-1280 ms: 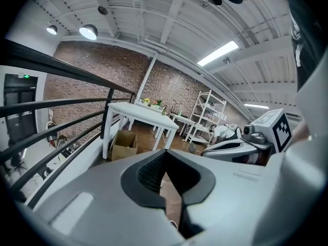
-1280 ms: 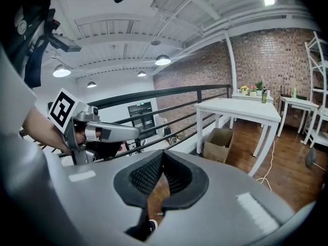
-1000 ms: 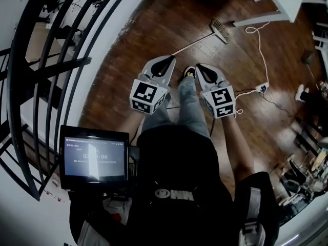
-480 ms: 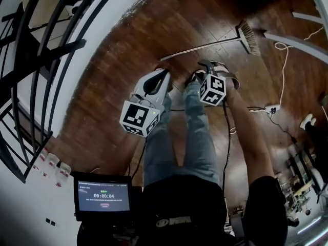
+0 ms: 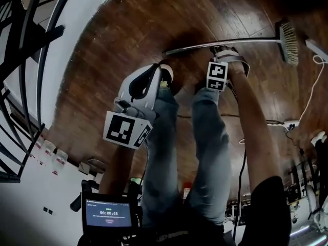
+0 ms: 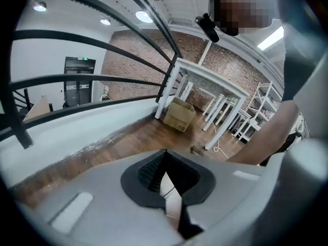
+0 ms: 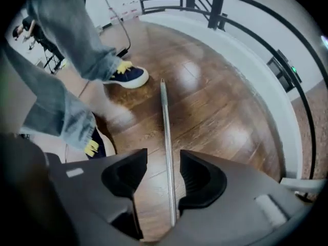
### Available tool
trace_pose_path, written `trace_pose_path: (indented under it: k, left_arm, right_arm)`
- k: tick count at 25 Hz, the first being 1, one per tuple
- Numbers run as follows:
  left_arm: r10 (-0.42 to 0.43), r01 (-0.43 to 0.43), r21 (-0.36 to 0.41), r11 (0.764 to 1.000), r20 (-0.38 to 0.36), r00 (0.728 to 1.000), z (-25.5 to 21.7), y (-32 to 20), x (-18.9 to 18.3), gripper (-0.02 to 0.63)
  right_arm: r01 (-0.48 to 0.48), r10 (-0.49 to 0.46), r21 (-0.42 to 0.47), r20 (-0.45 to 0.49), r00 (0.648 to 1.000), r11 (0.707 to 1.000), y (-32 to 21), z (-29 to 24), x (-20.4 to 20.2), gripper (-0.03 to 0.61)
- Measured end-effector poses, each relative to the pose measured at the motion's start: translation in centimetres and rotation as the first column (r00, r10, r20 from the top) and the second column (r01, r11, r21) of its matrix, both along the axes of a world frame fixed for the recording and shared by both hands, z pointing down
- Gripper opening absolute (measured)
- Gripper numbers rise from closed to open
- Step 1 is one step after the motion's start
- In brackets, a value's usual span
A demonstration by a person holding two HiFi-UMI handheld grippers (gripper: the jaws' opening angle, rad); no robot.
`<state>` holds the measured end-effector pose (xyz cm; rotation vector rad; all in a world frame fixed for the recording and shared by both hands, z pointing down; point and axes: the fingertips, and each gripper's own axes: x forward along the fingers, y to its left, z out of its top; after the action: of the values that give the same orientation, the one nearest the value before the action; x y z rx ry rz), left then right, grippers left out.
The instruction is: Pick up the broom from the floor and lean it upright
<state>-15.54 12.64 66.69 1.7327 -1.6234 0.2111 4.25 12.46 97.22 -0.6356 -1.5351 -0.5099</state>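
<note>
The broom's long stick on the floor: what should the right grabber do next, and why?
Probably sink a little lower, then squeeze shut on the thin silver metal broom handle. The right gripper points down at the brown wooden floor. Its jaws are opening, and the handle lies between them, but neither pad touches it yet.

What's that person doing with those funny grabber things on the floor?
A person is bending over a broom that lies flat on the wooden floor. The right gripper points down over the broom's metal handle. Its jaws are opening with the handle between them, not squeezed yet. The left gripper is off to the side, jaws together and empty. The broom is not yet lifted.
</note>
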Motion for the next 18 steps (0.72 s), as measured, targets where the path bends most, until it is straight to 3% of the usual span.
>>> trace_pose_path:
  k: [4,11,12,13,18]
  left_arm:
    - [-0.003,0.004,-0.028,1.0,0.036,0.999,5.1,0.1,-1.2,0.011]
    - [-0.023,0.024,-0.022,0.999,0.019,1.0,7.4,-1.4,-1.6,0.011]
    - [-0.02,0.02,-0.018,1.0,0.015,1.0,7.4,-1.6,-1.5,0.011]
    - [-0.014,0.014,-0.015,1.0,0.011,1.0,7.2,-1.7,-1.3,0.011]
    - [0.03,-0.03,-0.006,1.0,0.019,0.999,4.8,-2.1,-0.4,0.011]
  right_arm:
    - [0.087,-0.087,0.035,0.005,0.996,0.996,-0.8,6.2,0.0,0.206]
    - [0.094,-0.094,-0.011,-0.05,0.994,0.996,-0.9,10.2,1.4,0.206]
    - [0.095,-0.095,-0.009,-0.049,0.994,0.995,-0.9,10.1,1.2,0.184]
    - [0.098,-0.097,0.001,-0.05,0.994,0.995,-0.9,10.1,1.3,0.078]
    - [0.04,-0.04,0.067,-0.002,0.999,0.997,-1.4,7.9,1.0,0.077]
